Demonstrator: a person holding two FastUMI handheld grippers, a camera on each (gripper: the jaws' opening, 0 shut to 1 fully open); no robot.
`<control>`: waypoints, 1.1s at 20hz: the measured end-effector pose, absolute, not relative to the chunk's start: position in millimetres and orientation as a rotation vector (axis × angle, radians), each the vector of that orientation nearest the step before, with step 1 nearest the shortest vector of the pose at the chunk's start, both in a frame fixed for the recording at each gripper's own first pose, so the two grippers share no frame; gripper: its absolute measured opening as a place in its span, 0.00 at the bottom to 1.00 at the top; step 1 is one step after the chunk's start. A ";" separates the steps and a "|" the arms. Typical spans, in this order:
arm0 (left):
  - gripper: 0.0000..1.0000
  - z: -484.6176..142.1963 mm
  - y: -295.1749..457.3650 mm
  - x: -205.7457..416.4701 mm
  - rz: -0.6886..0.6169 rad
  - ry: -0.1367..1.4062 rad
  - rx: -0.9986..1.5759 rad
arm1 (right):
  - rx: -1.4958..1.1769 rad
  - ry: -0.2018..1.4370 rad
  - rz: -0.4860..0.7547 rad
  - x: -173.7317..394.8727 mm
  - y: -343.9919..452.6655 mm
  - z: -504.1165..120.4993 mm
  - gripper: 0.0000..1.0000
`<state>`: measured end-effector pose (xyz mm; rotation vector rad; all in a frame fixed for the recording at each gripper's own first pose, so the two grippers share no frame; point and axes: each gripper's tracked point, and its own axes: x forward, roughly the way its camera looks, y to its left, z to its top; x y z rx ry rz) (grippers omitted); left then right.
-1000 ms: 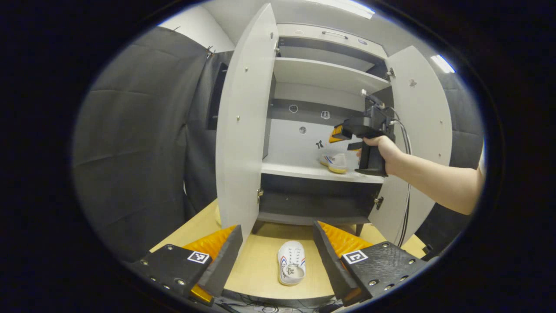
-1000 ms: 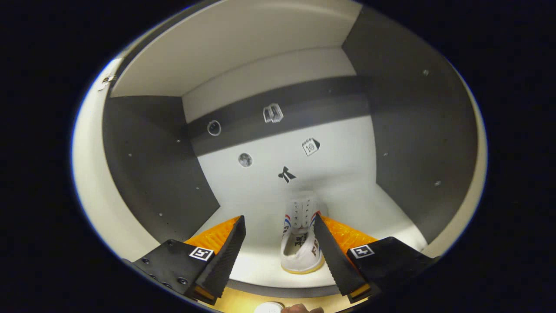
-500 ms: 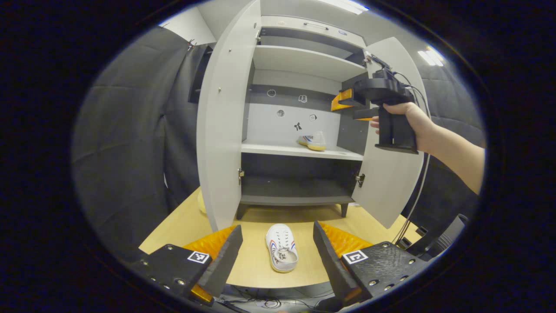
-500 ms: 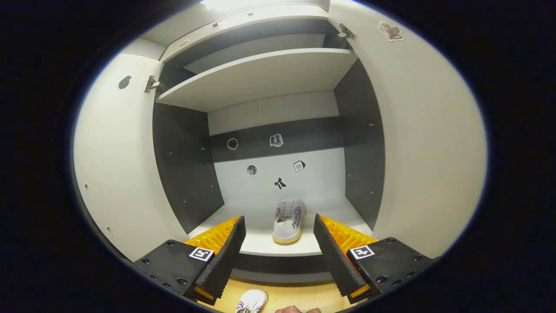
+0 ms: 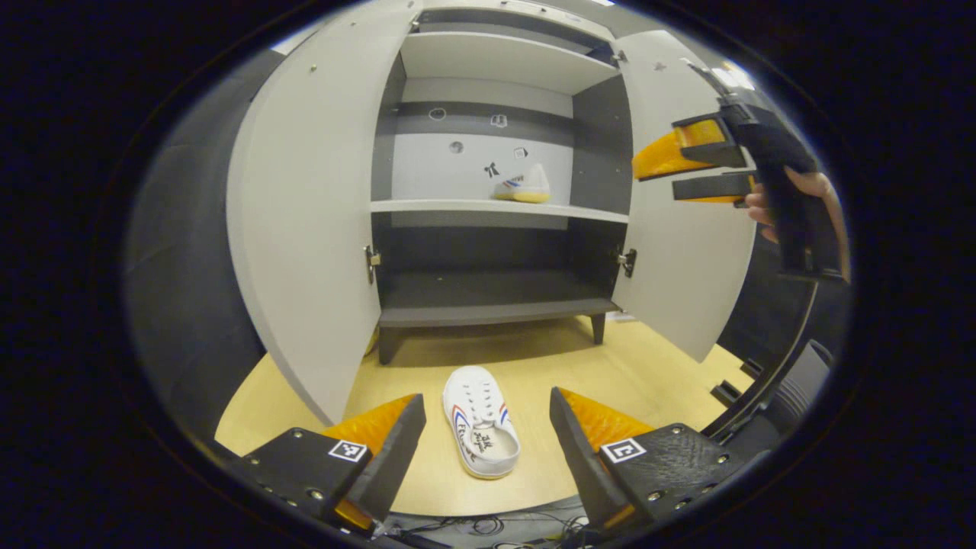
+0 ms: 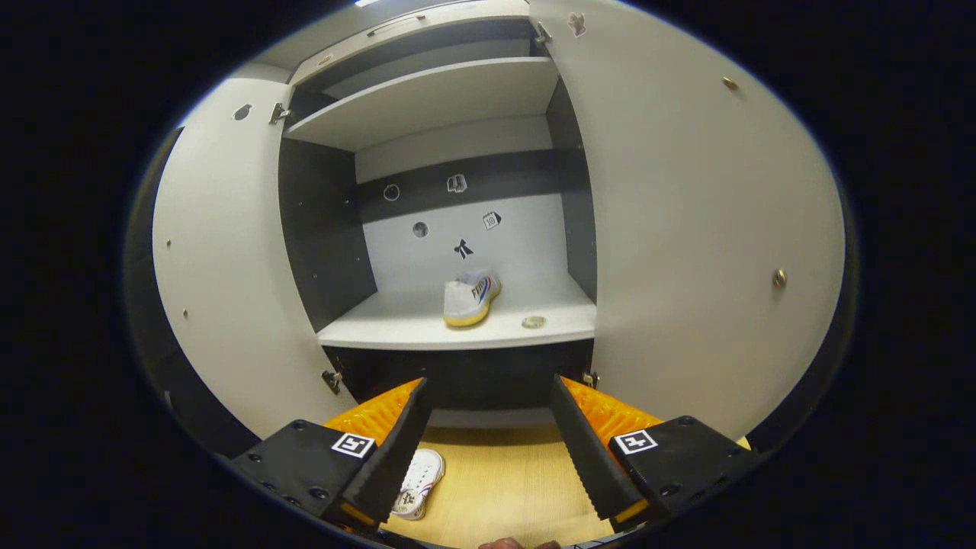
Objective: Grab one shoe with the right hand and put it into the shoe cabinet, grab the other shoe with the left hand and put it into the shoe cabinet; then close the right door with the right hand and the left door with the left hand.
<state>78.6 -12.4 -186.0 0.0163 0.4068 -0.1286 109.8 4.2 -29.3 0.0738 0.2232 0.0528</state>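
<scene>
Shoe [image 5: 480,420]: white, red and blue side stripes. Cabinet [image 5: 488,206]: white doors and shelves, dark grey interior. Surface [image 5: 648,374]: light wood. Claws: black, orange-backed fingers [image 5: 381,450].

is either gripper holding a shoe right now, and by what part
Nothing is held. The left gripper and right gripper are both open, no shoe between their fingers.
</scene>
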 end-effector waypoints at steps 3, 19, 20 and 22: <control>0.94 -215.5 -11.1 103.6 -0.151 0.450 0.036 | 0.072 0.242 0.045 80.2 -3.2 -54.2 0.98; 0.70 -357.7 11.7 155.1 -0.118 0.735 -0.081 | -0.034 0.467 -0.256 -77.6 -117.1 -140.8 1.00; 0.58 -365.1 8.9 153.4 -0.120 0.766 -0.100 | -0.028 0.474 -0.286 -84.1 -126.5 -141.1 1.00; 0.59 -369.2 8.2 153.4 -0.122 0.787 -0.127 | -0.014 0.479 -0.346 -99.6 -145.0 -140.3 1.00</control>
